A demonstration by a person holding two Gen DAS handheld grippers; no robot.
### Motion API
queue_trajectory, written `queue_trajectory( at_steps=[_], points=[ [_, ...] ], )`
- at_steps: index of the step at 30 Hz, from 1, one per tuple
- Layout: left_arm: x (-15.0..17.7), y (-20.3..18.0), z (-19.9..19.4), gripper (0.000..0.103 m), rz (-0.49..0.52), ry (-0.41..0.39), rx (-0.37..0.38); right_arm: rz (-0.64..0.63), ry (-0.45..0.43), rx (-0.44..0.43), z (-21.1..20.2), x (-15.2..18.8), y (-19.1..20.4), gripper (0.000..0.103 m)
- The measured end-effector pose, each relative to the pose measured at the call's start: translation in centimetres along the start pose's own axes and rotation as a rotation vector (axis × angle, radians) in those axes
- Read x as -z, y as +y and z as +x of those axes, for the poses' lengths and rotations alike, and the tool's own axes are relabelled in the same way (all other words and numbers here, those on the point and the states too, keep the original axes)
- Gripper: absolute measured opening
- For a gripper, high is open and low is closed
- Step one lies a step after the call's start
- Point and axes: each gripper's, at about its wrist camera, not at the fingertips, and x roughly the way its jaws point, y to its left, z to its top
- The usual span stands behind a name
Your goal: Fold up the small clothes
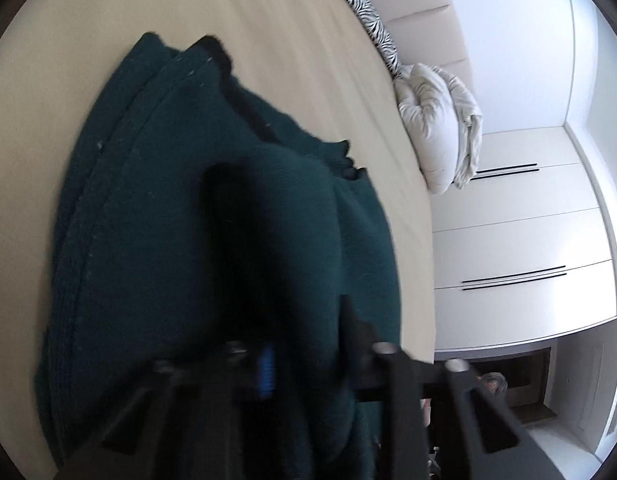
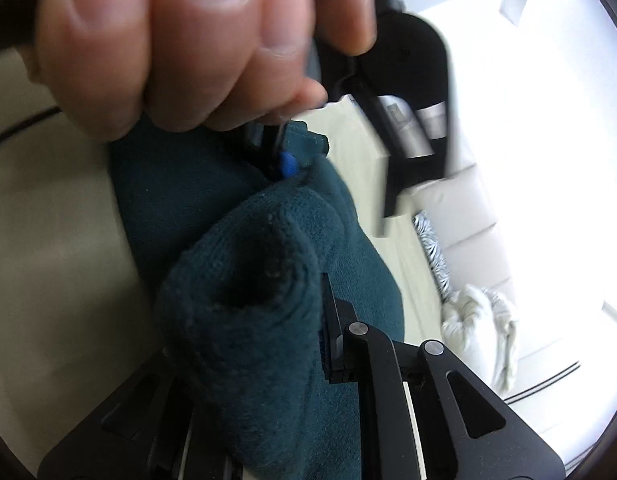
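Both your claws clamp folds of the teal sweater [image 1: 156, 208] on the bed [image 1: 300, 40]: left claw [image 1: 300, 264], right claw [image 2: 252, 308].

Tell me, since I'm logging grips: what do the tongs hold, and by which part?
Both tongs, right and left, pinch the dark green knit garment by bunched folds near its edge; which part exactly cannot be told.
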Motion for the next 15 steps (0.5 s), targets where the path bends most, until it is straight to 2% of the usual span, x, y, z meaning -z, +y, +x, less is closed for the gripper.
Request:
queue_trajectory(
  at_steps=[5, 9, 10, 11, 15],
  points=[
    [-0.5, 0.3, -0.5, 0.018, 0.028, 0.021, 0.006, 0.081, -0.019, -0.047, -2.3, 0.5, -1.9, 0.015],
    [-1.4, -1.2, -1.0, 0.017, 0.098, 0.03, -0.029, 0.098, -0.082, -0.089, -4.6, 1.1, -1.8, 0.014],
    [-1.6, -1.7, -1.3, 0.017, 0.12, 0.03, -0.039, 0.097, -0.096, -0.09, -5.1, 0.9, -1.7, 0.009],
    [-2.0, -2.3, -1.7, 0.017, 0.145, 0.028, -0.053, 0.104, -0.112, -0.099, -5.5, 0.8, -1.8, 0.008],
    [-3.8, -3.7, -4.0, 0.017, 0.234, 0.011, -0.131, 0.142, -0.173, -0.132, -7.5, -0.9, -1.6, 0.008]
  ],
)
